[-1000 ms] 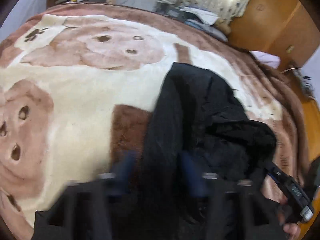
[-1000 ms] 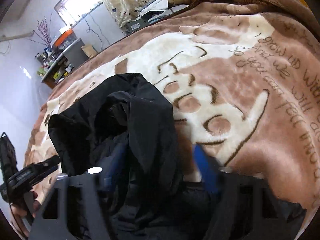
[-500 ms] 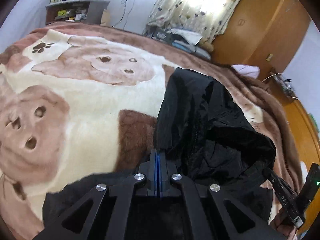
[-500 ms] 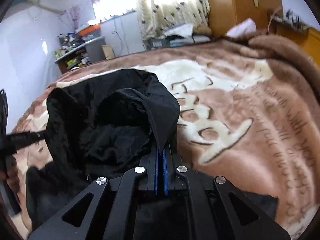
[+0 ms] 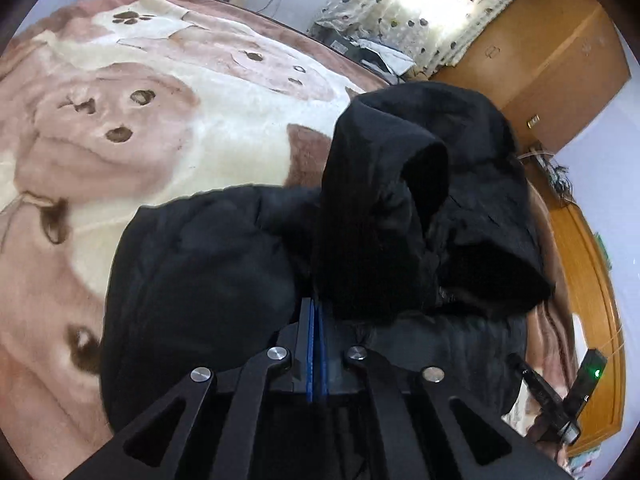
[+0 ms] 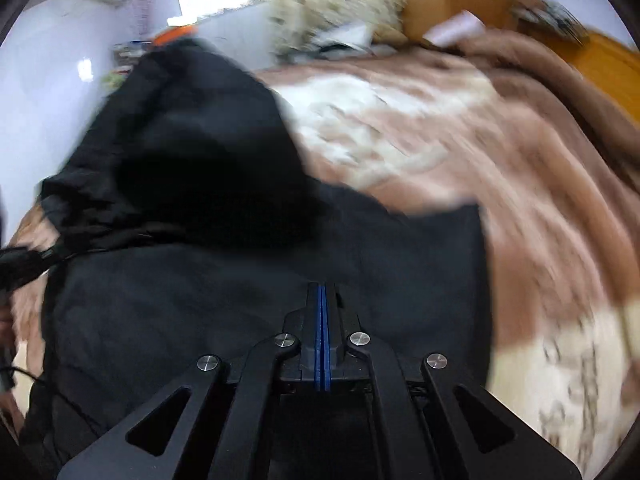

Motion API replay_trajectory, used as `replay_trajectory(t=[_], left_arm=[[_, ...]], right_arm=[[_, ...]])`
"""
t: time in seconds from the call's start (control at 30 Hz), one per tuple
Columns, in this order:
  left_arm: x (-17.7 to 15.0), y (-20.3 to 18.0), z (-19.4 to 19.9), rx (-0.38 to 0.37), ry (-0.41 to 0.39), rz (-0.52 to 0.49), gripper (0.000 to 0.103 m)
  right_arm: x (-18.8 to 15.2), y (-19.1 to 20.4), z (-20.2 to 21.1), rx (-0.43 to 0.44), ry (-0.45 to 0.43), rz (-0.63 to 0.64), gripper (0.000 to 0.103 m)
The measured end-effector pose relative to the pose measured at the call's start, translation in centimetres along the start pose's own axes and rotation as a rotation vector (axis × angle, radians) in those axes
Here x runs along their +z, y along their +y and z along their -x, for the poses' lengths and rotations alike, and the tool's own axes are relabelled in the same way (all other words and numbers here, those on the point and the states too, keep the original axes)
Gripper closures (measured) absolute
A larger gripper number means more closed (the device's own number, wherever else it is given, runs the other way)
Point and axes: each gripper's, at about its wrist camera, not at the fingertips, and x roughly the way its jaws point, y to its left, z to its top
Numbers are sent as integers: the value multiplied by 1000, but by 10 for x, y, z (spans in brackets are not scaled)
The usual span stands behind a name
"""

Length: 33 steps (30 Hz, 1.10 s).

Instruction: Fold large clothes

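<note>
Bedroom, bear-print blanket (image 5: pixel 168 168) | black coat (image 5: pixel 400 216) heaped mid-bed | left gripper (image 5: pixel 316 312) and right gripper (image 6: pixel 322 296) each clamped on a lifted fold | soft, bulky, likely slippery shell; best gripped at hem or seam edges

My black jacket (image 5: pixel 384 216) is a bulky, dark garment, bunched and partly lifted off the bed. Its upper part arches over in a thick rolled fold, while the lower panel lies flatter and smoother below it. In my right view it blurs.
</note>
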Motion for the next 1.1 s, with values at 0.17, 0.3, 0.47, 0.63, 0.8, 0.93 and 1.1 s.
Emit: replay_trajectory(t=[0.17,0.3,0.47,0.63,0.8,0.93,1.1], left_arm=[[4,-4,-7,83,21,-67,100],[11,-7,-8,69,18,-74,100],[50,-9,0,91,-16,-108,68],[123,-4,5,56,-100,-30,26],[182,-15,-36,37,-35,-8,15],[200,-16,-84,64,79,-19,16],[191,-8,-132,-15,198,73,22]], right_arm=[[36,-3,22,43,-52,-40,95],[83,14,22,84,-110,-24,62],[125,20,-6,124,-65,-61,61],[168,19,-38,112,-43,-105,49],[199,21,-87,102,32,-143,42],[199,9,-144,174,182,-195,42],[177,-1,-175,282,293,-284,42]])
